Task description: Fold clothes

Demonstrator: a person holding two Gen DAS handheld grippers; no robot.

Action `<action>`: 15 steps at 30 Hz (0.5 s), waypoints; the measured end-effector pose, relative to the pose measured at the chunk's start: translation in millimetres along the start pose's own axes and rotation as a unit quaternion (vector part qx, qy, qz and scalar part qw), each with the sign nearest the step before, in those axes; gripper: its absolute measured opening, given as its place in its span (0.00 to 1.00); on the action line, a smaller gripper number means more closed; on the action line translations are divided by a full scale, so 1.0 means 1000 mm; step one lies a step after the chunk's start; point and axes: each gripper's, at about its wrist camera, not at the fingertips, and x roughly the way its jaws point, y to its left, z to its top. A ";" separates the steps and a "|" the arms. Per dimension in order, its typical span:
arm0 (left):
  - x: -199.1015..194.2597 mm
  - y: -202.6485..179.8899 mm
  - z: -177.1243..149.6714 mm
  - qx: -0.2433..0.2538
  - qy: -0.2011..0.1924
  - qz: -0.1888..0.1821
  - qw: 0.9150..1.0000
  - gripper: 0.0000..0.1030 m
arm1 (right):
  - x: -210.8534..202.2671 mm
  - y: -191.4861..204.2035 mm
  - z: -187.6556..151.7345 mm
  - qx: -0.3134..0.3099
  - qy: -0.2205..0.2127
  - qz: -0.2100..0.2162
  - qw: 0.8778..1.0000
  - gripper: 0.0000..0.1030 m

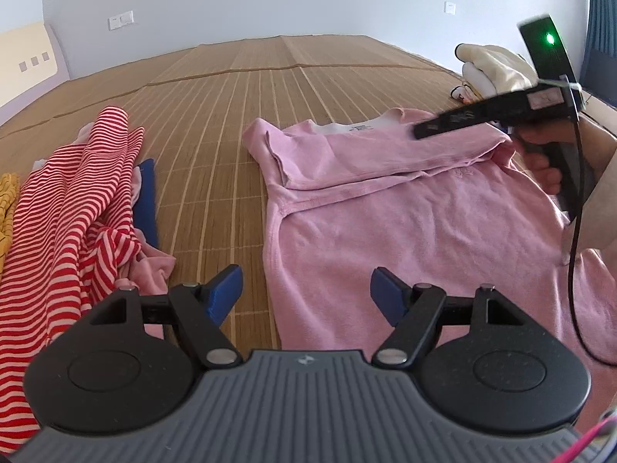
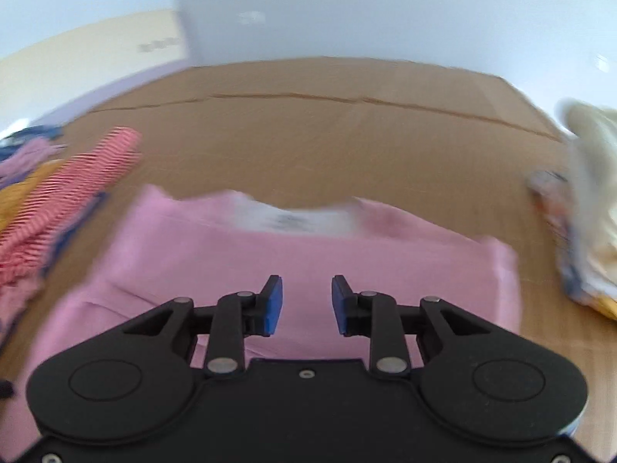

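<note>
Pink shirt (image 1: 405, 208) lies flat on the bamboo mat (image 1: 239, 88), long axis running straight ahead of both jaws, collar far; left gripper (image 1: 306, 293) wide open and empty at its near-left hem, right gripper (image 2: 307, 305) part-open, empty, over mid-body.

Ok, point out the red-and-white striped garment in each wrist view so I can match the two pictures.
Left wrist view: the red-and-white striped garment lies crumpled at the left, left of the pink shirt.
Right wrist view: the striped garment sits blurred at the left edge, again left of the pink shirt.
Shared landmark: the white neck label at the shirt's collar.
</note>
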 end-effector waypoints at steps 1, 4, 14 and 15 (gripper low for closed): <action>0.000 -0.001 0.000 0.001 0.000 -0.001 1.000 0.75 | -0.004 -0.010 -0.007 0.008 0.002 -0.005 1.000 0.29; 0.001 -0.002 -0.001 0.001 0.002 -0.001 1.000 0.75 | -0.012 -0.036 -0.025 0.036 0.008 -0.013 0.999 0.30; -0.006 -0.004 -0.003 0.005 0.003 0.000 1.000 0.75 | -0.042 -0.038 -0.029 0.025 -0.007 0.009 1.000 0.35; -0.006 -0.004 -0.003 0.005 0.002 0.001 1.000 0.75 | -0.039 -0.039 -0.031 0.024 0.003 0.001 1.000 0.35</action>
